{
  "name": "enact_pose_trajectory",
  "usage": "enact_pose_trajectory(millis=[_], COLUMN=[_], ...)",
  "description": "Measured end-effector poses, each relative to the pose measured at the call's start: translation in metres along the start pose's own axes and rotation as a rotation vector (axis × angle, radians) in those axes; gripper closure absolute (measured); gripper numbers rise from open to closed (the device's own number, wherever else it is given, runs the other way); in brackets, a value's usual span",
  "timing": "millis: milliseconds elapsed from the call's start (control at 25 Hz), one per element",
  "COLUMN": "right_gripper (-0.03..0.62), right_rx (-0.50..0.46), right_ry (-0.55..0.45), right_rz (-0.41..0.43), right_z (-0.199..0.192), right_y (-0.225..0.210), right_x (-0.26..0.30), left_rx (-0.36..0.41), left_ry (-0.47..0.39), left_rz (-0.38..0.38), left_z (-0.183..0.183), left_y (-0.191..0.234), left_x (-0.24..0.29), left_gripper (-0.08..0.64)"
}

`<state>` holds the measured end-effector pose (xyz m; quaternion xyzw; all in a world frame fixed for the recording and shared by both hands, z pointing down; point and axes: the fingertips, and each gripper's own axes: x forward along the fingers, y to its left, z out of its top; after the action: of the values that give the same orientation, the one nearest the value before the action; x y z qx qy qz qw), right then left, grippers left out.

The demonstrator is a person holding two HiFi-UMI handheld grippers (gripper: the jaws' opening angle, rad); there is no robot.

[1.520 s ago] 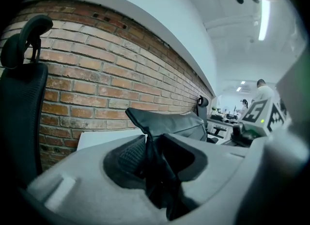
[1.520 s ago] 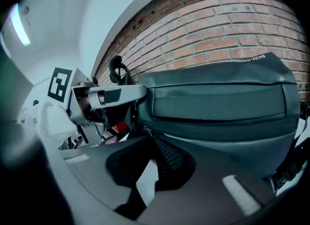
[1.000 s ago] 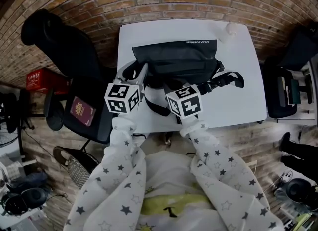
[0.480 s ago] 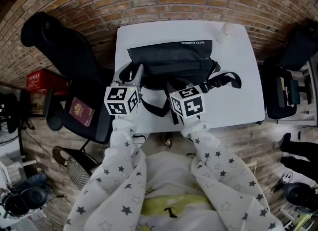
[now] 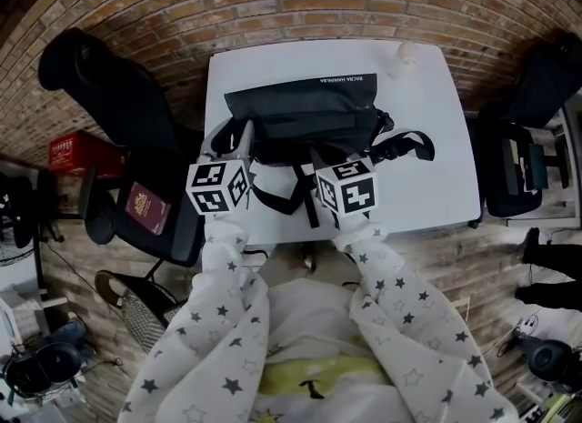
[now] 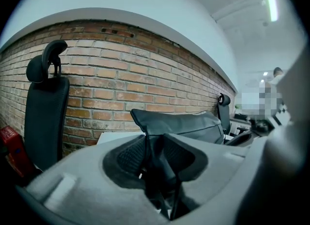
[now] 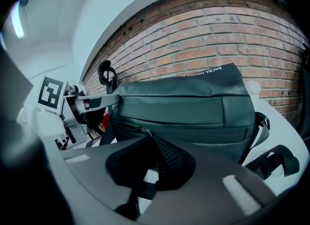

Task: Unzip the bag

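Note:
A black bag (image 5: 305, 114) lies flat on the white table (image 5: 436, 176), its strap (image 5: 406, 144) trailing to the right. My left gripper (image 5: 243, 137) is shut on the bag's left end; in the left gripper view black fabric (image 6: 156, 144) is pinched between the pads. My right gripper (image 5: 316, 156) sits at the bag's front, left of middle. In the right gripper view its jaws are shut at the zipper pull (image 7: 142, 131), on the zipper line that runs along the bag (image 7: 193, 108) front. The pull's tab is hidden between the pads.
A black office chair (image 5: 118, 103) stands left of the table with a dark red booklet (image 5: 145, 205) on its seat. A red box (image 5: 77, 148) is on the floor beyond it. A small white round thing (image 5: 405, 53) sits at the table's back right. A brick wall runs behind.
My right gripper has shifted a little to the right along the bag's front. The left gripper keeps its hold on the bag's left end.

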<state>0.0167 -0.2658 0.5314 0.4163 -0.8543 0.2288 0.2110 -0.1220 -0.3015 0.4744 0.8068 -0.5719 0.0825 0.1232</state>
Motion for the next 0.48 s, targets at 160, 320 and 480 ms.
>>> enact_pose_trajectory(millis=[160,320,480], right_gripper=[0.575,0.575,0.575], right_rx=[0.011,0.014,0.029], right_ry=[-0.007,-0.011,-0.019], right_rz=[-0.021,-0.042,-0.064], right_z=[0.001,0.001,0.002], right_y=[-0.008,-0.016,-0.026], right_x=[-0.003,-0.006,-0.009], left_rx=[-0.006,-0.016,-0.017], left_ry=[-0.002,-0.005,-0.007], left_rz=[0.02,0.028,0.04], left_z=[0.0,0.001,0.0], left_y=[0.007,0.014,0.02], left_x=[-0.001,-0.001,-0.002], left_gripper=[0.441,0.44,0.44])
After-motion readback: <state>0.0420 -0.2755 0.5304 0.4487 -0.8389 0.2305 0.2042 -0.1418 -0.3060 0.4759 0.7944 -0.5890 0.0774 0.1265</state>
